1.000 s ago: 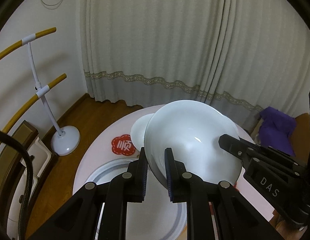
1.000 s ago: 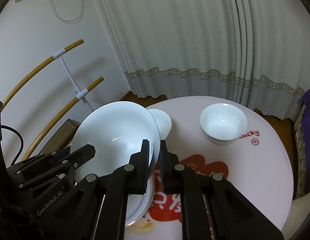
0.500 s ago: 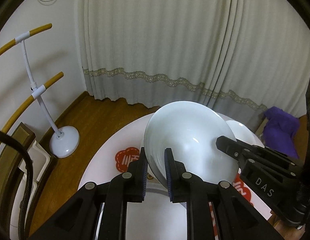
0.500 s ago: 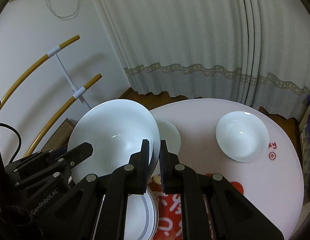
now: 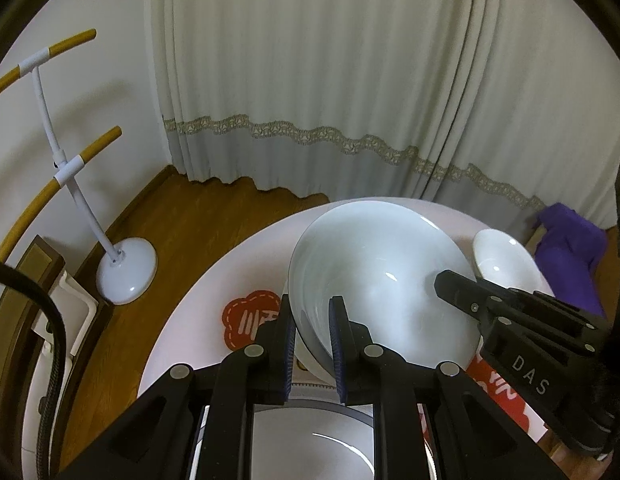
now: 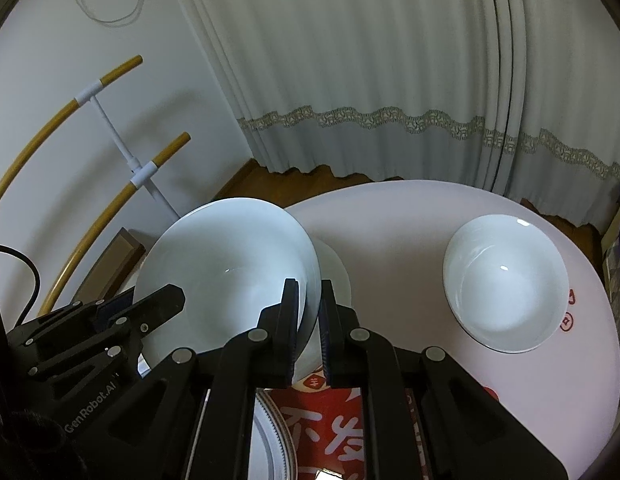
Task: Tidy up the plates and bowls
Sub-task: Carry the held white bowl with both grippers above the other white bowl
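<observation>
Change: over the last second the large white bowl (image 5: 384, 292), carried by both grippers, has travelled across the round table (image 6: 398, 232) toward the small bowl (image 6: 506, 284), which now looms larger in the right view.
Meaning: I'd guess the bowls are about to be nested or grouped.
Left gripper (image 5: 312, 344): clamped on the big bowl's near rim.
Right gripper (image 6: 309, 328): pinching the opposite rim.
Bowl's place: held tilted in the air above the table, over a grey-rimmed plate (image 5: 322, 448).
Materials: glossy glazed ceramic, thin flaring wall; pale pink tabletop with red printed motifs.
</observation>
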Motion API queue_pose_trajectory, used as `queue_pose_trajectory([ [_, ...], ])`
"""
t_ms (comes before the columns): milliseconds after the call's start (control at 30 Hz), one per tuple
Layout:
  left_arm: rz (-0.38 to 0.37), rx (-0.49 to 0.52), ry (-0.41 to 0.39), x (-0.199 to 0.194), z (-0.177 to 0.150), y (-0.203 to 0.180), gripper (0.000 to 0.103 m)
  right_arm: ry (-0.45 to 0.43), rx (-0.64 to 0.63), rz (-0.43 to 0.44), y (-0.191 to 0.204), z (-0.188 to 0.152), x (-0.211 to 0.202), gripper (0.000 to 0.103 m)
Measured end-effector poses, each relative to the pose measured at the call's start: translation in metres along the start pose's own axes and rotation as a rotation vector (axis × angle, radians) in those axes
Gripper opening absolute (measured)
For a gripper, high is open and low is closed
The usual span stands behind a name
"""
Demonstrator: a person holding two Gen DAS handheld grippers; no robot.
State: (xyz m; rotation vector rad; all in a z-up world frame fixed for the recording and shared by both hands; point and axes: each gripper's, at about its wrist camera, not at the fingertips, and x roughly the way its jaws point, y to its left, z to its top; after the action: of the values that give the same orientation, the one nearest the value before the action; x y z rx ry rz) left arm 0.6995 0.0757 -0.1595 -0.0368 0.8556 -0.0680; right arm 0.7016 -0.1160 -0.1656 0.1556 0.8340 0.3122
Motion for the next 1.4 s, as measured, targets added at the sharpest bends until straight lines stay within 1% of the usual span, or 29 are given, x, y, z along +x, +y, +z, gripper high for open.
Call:
queue_pose_trajectory([
  [233,0.004,0.004,0.024,0.03,0.007,-0.001,0.013,0.012,-0.009,-0.026,-0.006,-0.001,0.009,0.009],
  [400,0.011,0.009,0.036,0.043,0.007,-0.004,0.013,0.027,-0.017,-0.042,-0.006,-0.002,0.018,0.009],
  [533,0.022,0.012,0.042,0.049,0.006,-0.006,0.012,0.033,-0.035,-0.072,-0.002,-0.003,0.022,0.01],
  [633,0.023,0.011,0.049,0.054,0.004,-0.006,0.013,0.033,-0.037,-0.075,-0.001,-0.005,0.022,0.01],
  [800,0.042,0.023,0.041,0.056,0.003,-0.009,0.013,0.033,-0.04,-0.078,-0.001,-0.006,0.023,0.01],
  [900,0.051,0.032,0.037,0.055,-0.003,-0.013,0.013,0.034,-0.039,-0.075,-0.001,-0.005,0.024,0.01],
  [1167,0.032,0.04,0.04,0.05,-0.004,-0.015,0.013,0.025,-0.031,-0.078,-0.003,-0.008,0.016,0.01],
  [1400,0.036,0.058,0.044,0.049,-0.004,-0.013,0.013,0.024,-0.009,-0.076,-0.009,-0.009,0.016,0.011],
])
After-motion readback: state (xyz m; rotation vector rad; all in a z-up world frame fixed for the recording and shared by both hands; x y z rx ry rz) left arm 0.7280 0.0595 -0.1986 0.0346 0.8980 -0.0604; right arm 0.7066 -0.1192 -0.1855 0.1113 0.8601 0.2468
